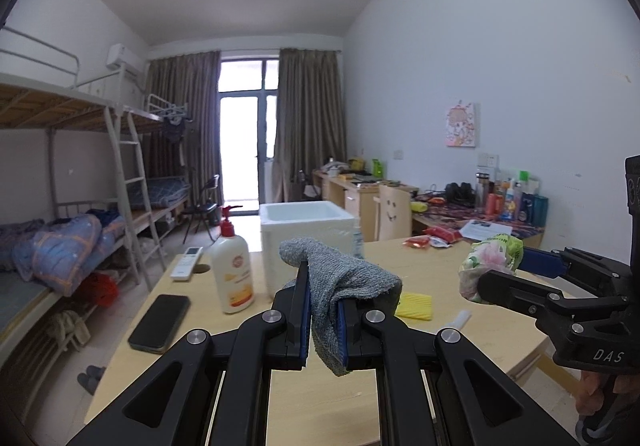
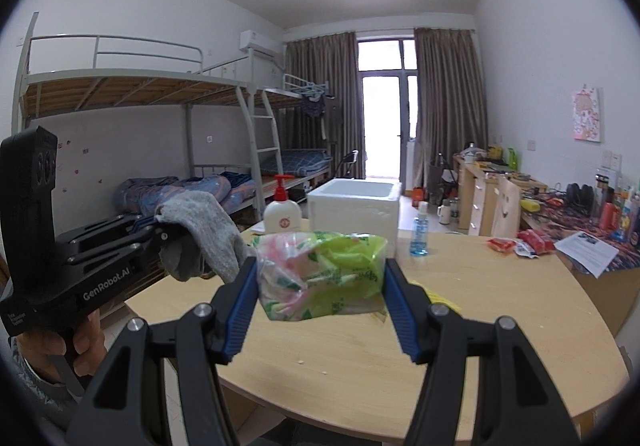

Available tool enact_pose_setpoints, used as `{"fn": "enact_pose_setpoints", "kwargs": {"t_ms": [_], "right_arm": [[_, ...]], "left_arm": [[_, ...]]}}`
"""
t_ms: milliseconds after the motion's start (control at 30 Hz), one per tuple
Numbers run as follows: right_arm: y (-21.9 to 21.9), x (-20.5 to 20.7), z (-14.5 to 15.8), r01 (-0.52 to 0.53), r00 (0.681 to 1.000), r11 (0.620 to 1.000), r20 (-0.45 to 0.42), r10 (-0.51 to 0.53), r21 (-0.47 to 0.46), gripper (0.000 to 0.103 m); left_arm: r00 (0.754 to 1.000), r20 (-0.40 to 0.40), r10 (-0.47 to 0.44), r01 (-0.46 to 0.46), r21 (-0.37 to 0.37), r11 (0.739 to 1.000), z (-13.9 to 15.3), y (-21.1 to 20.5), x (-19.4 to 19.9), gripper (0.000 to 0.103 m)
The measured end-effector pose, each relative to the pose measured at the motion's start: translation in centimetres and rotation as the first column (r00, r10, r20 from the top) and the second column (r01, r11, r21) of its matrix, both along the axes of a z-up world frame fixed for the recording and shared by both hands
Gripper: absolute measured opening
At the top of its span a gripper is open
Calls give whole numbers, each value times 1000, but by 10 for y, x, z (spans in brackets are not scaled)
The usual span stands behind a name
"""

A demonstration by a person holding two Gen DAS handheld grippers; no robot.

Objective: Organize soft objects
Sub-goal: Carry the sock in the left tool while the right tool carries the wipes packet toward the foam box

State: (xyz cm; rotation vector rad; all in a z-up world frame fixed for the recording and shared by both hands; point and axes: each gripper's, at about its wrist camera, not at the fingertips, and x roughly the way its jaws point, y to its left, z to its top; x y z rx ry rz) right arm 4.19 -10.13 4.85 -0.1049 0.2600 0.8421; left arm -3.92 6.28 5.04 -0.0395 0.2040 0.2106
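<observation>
- Dormitory room with bunk beds, curtains and a glass door at the far end; up close, a pale wooden table [image 2: 460, 326] carries the work.
- Left gripper [image 1: 324, 322]: jaws nearly together, pinching a grey knitted sock [image 1: 344, 278], which drapes over the fingers and hangs clear of the table. The narrow pinch suits such thin, limp cloth.
- Right gripper [image 2: 320, 294]: jaws spread fairly wide and clamped on a green-and-pink plastic packet [image 2: 320, 274], soft tissues by the look of it, pressed on both sides and lifted off the wood. The bulk of the packet keeps the jaws apart.
- Both soft things are carried side by side above the near part of the table, pointed toward a white foam box [image 2: 356, 206] standing open at the far edge, probably the place meant for them.
- Around the box: a lotion pump bottle [image 1: 234, 266] and a small blue spray bottle [image 2: 419, 230]; a phone [image 1: 160, 322], a remote control [image 1: 187, 262] and a yellow cloth [image 1: 414, 306] lie on the wood, apart from either grip.
</observation>
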Motion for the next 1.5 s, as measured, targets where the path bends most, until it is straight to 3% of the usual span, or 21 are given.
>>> {"fn": "enact_pose_setpoints", "kwargs": {"t_ms": [300,700,1100,1500], "right_arm": [[36,1,-7,-50,999,998,-4,50,-30,65],[61,18,-14,-69,997,995,-41,66,-74,65],[72,50,-6,15,999,996,-40,-18,-89,65],[84,62,4,187,982,978,17,-186,-89,65]], "left_arm": [[997,-14,78,-78,-27,997,-8,23,0,11],[991,-75,112,-116,-42,992,-21,40,23,11],[991,-97,95,-100,-41,994,-17,53,59,11],[985,-100,142,-145,-21,989,-3,54,88,11]]}}
